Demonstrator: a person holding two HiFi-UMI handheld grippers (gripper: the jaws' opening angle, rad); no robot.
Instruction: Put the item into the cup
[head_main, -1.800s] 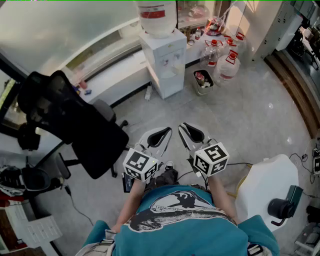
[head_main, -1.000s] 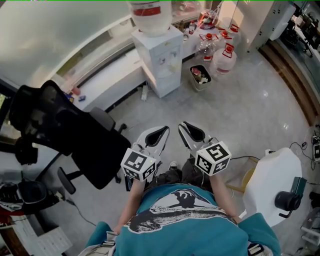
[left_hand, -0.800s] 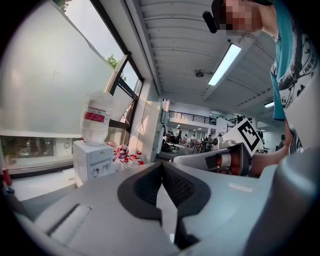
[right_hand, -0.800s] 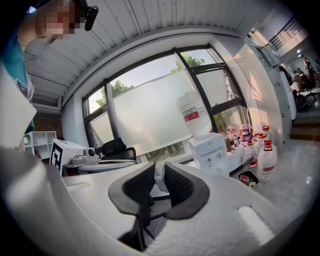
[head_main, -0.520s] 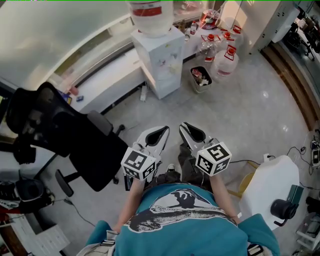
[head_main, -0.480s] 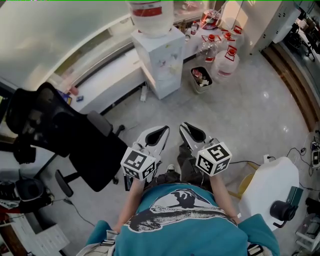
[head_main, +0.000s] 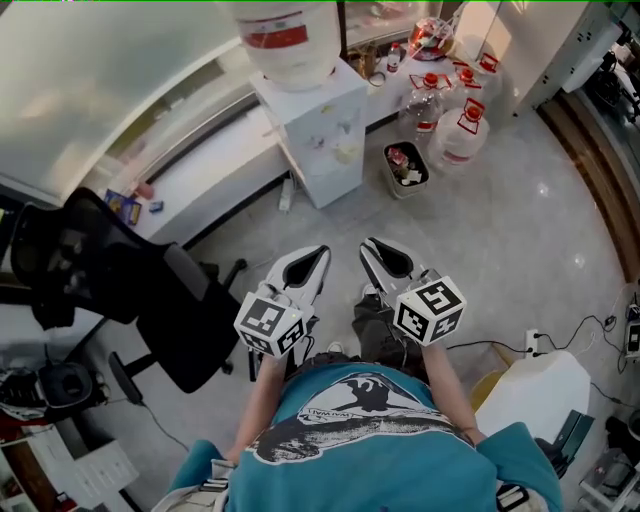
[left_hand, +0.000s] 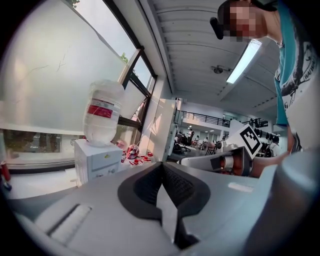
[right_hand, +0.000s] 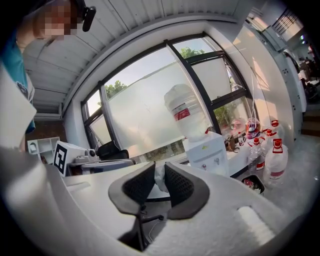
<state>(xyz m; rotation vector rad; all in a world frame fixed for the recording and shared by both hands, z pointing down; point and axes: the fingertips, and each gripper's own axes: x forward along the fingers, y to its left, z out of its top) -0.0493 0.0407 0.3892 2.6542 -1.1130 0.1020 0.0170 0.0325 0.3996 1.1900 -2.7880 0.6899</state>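
Observation:
Both grippers are held side by side in front of the person's chest, pointing roughly level over the floor. My left gripper (head_main: 318, 252) has its black pads pressed together with nothing between them, as the left gripper view (left_hand: 161, 167) shows. In the right gripper view, my right gripper (right_hand: 159, 170) is shut on a small white crumpled item (right_hand: 159, 182) that fills the narrow gap between the pads. From the head view the right gripper (head_main: 368, 245) hides this item. No cup shows in any view.
A white water dispenser (head_main: 315, 130) with a large bottle on top stands ahead against the window wall. To its right are a small waste bin (head_main: 405, 165) and several water jugs (head_main: 455, 130). A black office chair (head_main: 120, 290) stands at the left, and a white machine (head_main: 530, 385) at the lower right.
The person has walked forward: the dispenser, bin and jugs have come closer, and the chair has slid to the left. Both grippers keep their pose before the chest.

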